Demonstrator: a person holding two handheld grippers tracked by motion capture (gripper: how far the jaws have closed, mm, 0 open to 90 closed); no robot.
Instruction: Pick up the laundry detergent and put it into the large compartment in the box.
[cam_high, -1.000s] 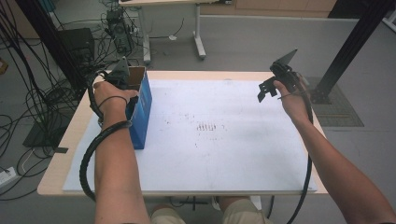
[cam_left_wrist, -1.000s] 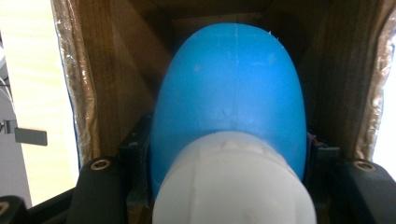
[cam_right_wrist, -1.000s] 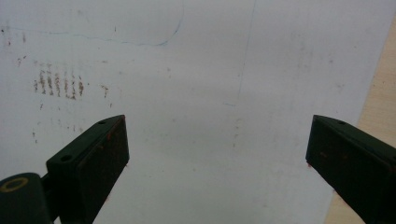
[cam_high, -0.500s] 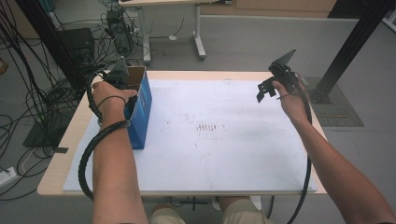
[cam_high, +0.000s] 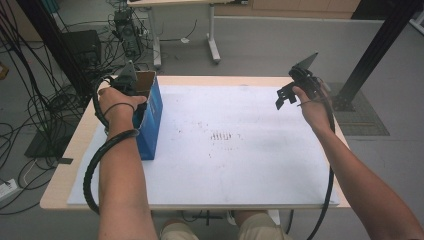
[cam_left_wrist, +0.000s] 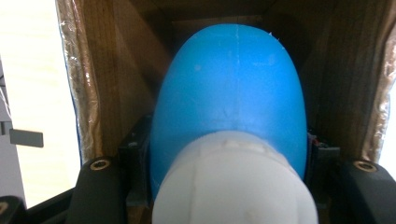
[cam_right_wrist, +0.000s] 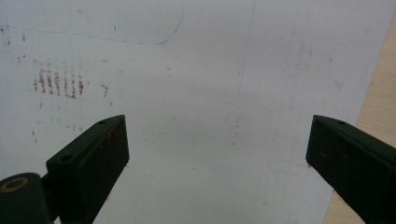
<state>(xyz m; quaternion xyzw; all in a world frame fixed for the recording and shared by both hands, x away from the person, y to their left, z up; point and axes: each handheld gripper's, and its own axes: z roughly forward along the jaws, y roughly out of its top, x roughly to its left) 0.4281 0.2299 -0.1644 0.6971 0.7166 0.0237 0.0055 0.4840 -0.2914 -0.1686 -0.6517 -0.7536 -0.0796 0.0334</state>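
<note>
one blue bottle (cam_left_wrist: 229, 93), one blue box (cam_high: 150, 117), one white sheet (cam_high: 240, 145), one desk (cam_high: 60, 170) and two tongs.

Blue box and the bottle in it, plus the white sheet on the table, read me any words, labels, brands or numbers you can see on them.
No readable text anywhere.
Blue box: plain blue side, no print legible.
Blue bottle with white cap, held by the left gripper inside the box: no label facing the camera.
White sheet: reddish-brown smudges and a faint blue curved line, marks only, no letters or numbers.
</note>
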